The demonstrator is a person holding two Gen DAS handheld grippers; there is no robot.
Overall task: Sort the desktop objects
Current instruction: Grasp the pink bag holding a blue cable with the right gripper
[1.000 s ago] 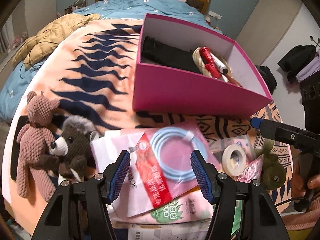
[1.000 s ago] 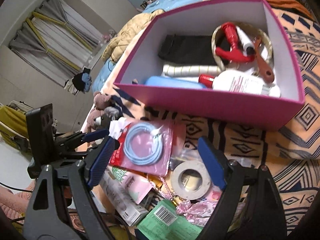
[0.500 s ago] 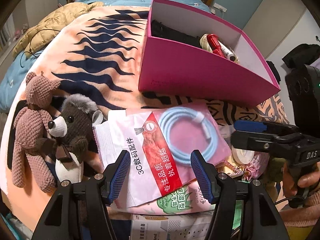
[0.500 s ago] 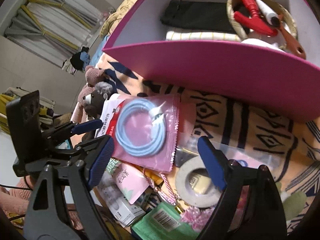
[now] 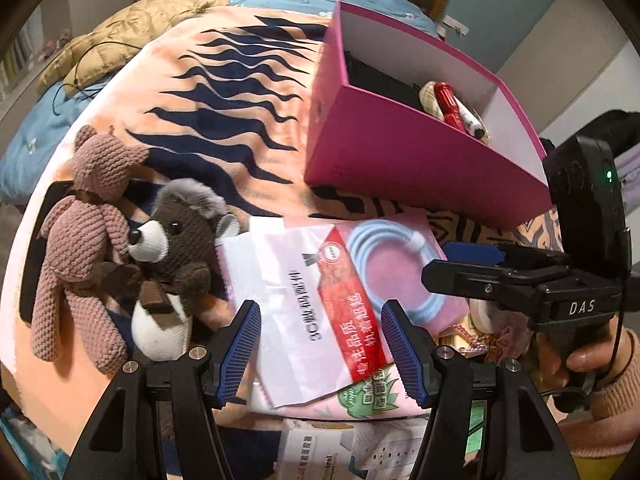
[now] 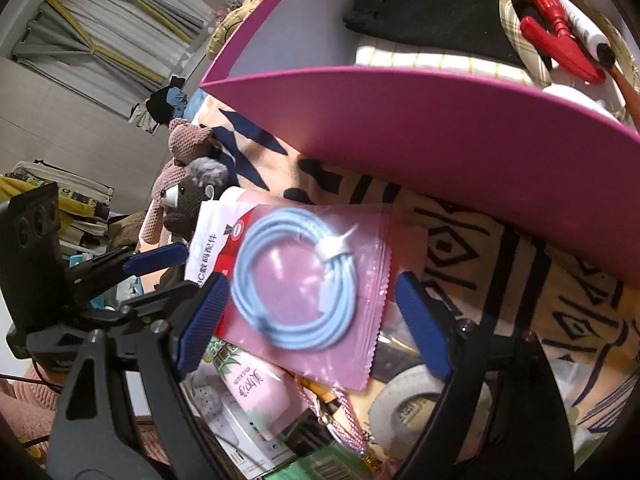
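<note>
Jaws spread wide and gripping nothing, the right gripper [image 6: 308, 320] and left gripper [image 5: 320, 354] are both framing the pink plastic pouch holding a coiled pale-blue cable [image 6: 298, 280], seemingly preparing to pinch it and lift it into the magenta cardboard box [image 6: 440, 140] just beyond.

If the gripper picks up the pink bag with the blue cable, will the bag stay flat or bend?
The pink cable bag is thin glossy film, so it will probably sag and may slip between the pads. The coiled blue cable inside looks light but could slide toward the lower end. Both the right gripper and left gripper are open around it.
</note>
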